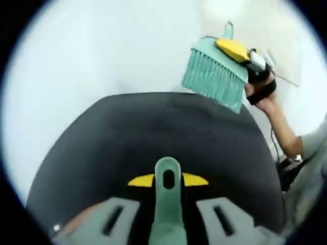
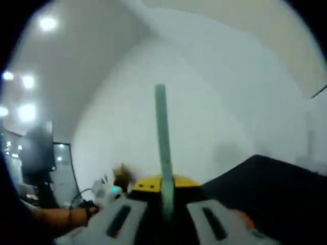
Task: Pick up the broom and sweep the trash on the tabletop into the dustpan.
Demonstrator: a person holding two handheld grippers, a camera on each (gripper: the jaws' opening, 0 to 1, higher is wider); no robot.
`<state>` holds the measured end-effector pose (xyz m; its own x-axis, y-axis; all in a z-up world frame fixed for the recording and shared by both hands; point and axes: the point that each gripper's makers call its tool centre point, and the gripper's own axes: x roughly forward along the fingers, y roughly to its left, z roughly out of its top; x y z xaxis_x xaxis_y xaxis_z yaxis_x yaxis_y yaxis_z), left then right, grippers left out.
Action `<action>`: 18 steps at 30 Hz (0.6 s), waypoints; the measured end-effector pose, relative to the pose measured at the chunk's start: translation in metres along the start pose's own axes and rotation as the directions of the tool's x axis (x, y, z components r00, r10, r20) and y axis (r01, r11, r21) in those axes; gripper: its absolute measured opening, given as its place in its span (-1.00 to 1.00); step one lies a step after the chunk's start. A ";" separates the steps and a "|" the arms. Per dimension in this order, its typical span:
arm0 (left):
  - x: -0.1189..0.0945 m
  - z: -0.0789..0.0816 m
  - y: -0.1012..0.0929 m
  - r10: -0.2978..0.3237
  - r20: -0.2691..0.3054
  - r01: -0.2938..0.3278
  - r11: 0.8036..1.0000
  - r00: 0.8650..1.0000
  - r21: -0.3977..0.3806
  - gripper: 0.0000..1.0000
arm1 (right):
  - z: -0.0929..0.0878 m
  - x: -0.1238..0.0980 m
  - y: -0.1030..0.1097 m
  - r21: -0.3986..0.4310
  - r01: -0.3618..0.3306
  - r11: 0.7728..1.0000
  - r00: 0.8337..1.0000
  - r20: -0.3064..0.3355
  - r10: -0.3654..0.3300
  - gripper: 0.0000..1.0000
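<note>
Above a dark tabletop (image 1: 153, 138), two hand-held grippers each carry one half of a green sweeping set. In the left gripper view, the left gripper (image 1: 167, 217) has its grey jaws closed against the green dustpan handle (image 1: 167, 196), whose end hole sits between two yellow tips at the near side of the tabletop. The pan itself lies below the frame and cannot be made out.

Beyond the tabletop's far curved edge, the broom (image 1: 214, 74) hangs bristles-down in the air, its lower bristle tips just over that edge, with pale wall behind it and open space all around. The right gripper (image 1: 245, 53), yellow-tipped, clamps the broom at its head end, held by a person's hand (image 1: 263, 92) with a black strap.

In the right gripper view, the broom's green handle (image 2: 163, 148) rises straight up from between the right gripper's own closed jaws, against white wall and ceiling. A corner of the tabletop shows to the right of that handle, its edge clear. The left gripper (image 2: 104, 191) appears to the handle's left, blurred.
</note>
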<state>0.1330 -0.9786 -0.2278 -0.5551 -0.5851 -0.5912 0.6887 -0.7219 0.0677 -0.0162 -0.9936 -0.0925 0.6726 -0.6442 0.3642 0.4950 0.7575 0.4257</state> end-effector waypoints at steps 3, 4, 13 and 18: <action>-0.016 0.003 0.006 0.031 0.010 -0.031 0.999 0.999 -0.029 -0.62 | -0.001 0.004 0.009 0.000 -0.020 1.000 1.000 -0.001 0.020 -0.91; -0.024 0.003 0.007 0.040 0.014 -0.039 0.998 0.999 -0.044 -0.62 | -0.002 0.006 0.012 0.001 -0.028 1.000 1.000 -0.001 0.028 -0.91; -0.088 -0.006 0.053 0.246 -0.013 -0.243 0.945 0.969 -0.220 -0.63 | -0.018 0.030 0.047 0.011 -0.103 0.995 0.994 -0.028 0.103 -0.91; -0.130 -0.032 0.083 0.333 -0.060 -0.333 0.882 0.941 -0.335 -0.63 | -0.031 0.041 0.064 0.015 -0.135 0.991 0.990 -0.047 0.136 -0.91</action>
<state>0.2770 -0.9503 -0.1715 -0.2654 -0.7689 -0.5816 0.9481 -0.3179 -0.0123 0.0602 -0.9683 -0.0762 0.7585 -0.5296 0.3797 0.3912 0.8360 0.3847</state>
